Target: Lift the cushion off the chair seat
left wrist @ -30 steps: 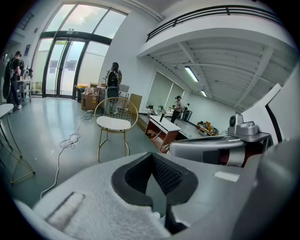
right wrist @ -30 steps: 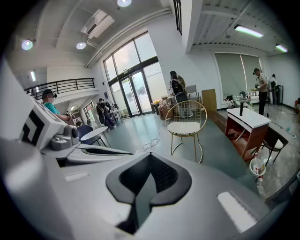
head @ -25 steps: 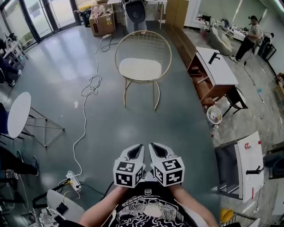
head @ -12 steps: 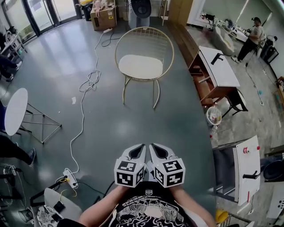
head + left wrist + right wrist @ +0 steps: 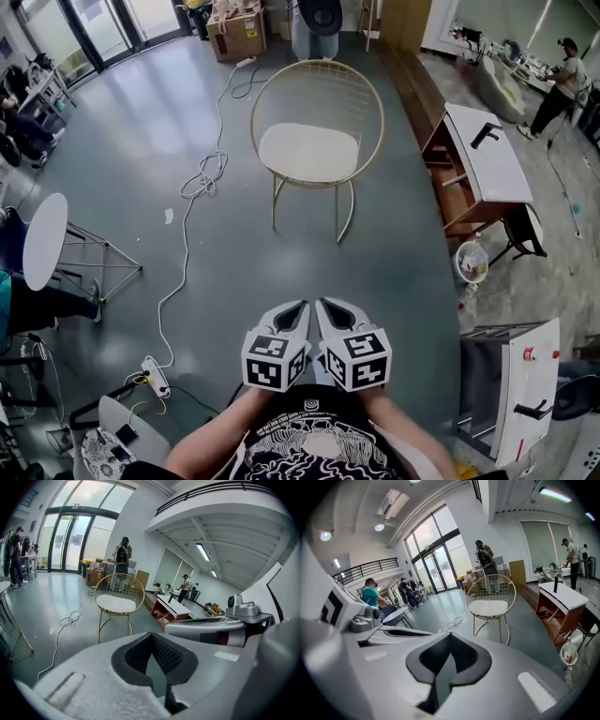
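A pale cushion [image 5: 309, 153] lies on the seat of a gold wire chair [image 5: 317, 67] across the floor ahead of me. Both grippers are held side by side low in the head view, well short of the chair. My left gripper [image 5: 296, 308] is shut with nothing in it. My right gripper [image 5: 327, 307] is likewise shut and holds nothing. Beyond the shut left gripper [image 5: 151, 636] the left gripper view shows the cushion [image 5: 115, 604] small and far off. The right gripper view has the cushion [image 5: 488, 607] past the shut right gripper [image 5: 449, 637].
A white cable [image 5: 201, 176] snakes over the grey floor to a power strip [image 5: 153, 377] at my left. A round white table [image 5: 44, 239] stands left, a white-topped wooden desk [image 5: 486, 157] and a bin [image 5: 472, 261] right. People stand at the room's edges.
The chair and cushion have grown a little larger and shifted right in the head view as I came nearer. Both grippers stay together, shut, in the same spot of the view.
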Motion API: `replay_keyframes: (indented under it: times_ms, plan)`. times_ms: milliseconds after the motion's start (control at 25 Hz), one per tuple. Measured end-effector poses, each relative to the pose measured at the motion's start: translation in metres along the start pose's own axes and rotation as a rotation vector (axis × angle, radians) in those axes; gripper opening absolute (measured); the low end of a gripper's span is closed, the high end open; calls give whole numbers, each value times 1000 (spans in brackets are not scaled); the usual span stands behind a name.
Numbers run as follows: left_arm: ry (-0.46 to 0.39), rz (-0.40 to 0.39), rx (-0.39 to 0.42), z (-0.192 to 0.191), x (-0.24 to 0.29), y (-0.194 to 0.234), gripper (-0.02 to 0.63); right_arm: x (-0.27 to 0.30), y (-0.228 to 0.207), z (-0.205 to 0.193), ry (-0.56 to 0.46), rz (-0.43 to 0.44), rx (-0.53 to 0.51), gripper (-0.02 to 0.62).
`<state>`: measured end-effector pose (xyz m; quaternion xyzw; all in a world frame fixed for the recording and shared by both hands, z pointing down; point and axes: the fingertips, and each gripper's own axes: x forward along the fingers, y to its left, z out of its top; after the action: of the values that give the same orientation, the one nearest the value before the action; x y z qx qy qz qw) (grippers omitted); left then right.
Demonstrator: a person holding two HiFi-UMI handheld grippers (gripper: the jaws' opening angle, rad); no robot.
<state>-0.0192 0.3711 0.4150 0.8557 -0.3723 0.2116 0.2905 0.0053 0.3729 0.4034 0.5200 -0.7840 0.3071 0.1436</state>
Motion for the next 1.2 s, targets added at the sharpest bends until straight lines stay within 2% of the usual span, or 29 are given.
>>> replay_keyframes:
  times_ms: [280,600,960,1200]
  plan:
    - [31,75,7,31,38,3,-11,16,-41,29,-12,54,61,-2]
    - [39,128,38,53,62,-3,-11,23,-70,50,-43,94,66,-2]
    - [30,130,60,74,82,0,-11,35,-90,66,-51,92,79,-2]
    - [26,99,51,91,102,15,-9,54,-104,81,-46,59,75,-2]
